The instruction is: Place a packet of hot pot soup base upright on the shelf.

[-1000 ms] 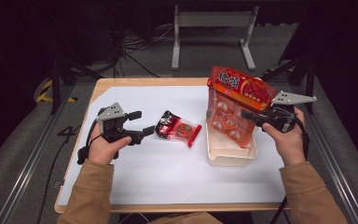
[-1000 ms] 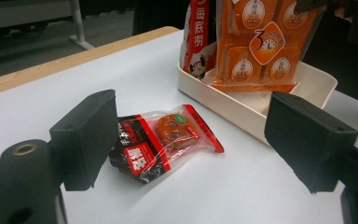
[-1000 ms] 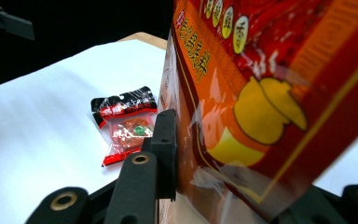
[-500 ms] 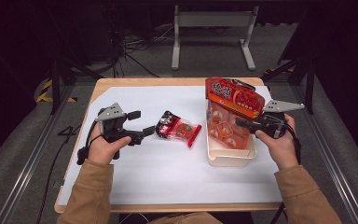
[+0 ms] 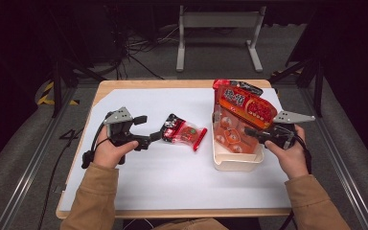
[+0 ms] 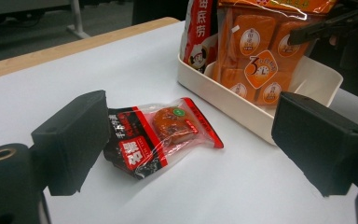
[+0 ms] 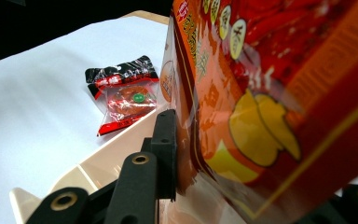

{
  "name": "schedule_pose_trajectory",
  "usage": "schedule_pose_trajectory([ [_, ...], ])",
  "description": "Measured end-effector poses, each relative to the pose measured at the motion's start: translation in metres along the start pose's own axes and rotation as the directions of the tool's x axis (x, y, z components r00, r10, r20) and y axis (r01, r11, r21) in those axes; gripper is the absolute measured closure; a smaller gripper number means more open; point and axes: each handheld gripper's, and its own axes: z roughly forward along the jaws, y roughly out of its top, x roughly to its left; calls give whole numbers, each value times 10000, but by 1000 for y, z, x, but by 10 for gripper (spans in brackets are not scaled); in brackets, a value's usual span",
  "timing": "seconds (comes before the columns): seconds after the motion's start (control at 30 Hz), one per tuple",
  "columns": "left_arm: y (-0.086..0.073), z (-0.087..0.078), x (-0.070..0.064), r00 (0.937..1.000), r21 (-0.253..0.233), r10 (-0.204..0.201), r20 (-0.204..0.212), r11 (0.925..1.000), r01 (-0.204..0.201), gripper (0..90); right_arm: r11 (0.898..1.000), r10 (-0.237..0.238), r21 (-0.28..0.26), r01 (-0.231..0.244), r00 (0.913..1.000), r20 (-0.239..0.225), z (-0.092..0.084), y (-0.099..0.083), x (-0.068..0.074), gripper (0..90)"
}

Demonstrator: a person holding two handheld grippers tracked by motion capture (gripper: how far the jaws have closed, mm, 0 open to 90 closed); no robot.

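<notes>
Desk: white sheet over a wooden desk point(image 5: 139, 191) in a dark room
Left tongs point(image 5: 149, 130): jaws had just been opening, wide, nothing gripped; small red-and-black clear snack packet point(image 5: 183, 132) lay flat just ahead
Right tongs point(image 5: 250, 132): clamped on large orange-red snack bag point(image 5: 242, 112) standing in cream plastic tray point(image 5: 235, 163)

tan long sleeves point(image 5: 100, 201), black two-jaw left gripper point(image 5: 154, 137) and right gripper point(image 5: 249, 132), grey three-cornered top plates point(image 5: 119, 116), brass-ringed screw holes point(image 7: 140, 159), black trailing cables point(image 5: 92, 146)
</notes>
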Motion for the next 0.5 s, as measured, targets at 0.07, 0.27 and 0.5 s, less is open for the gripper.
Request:
schedule_pose_trajectory([
  [0.07,0,2,1,10000,79,1,-25,10000,-1,117,10000,55,-39,-55,10000,-2,0,-1,1,698],
  [0.27,-2,5,3,9998,235,-57,-177,9997,62,118,9998,143,-149,-144,9999,-45,-1,-2,-1,695],
  [0.5,-3,7,8,9979,-31,-422,-488,9991,421,75,9988,260,-411,-263,9996,-64,-4,0,-1,588],
])
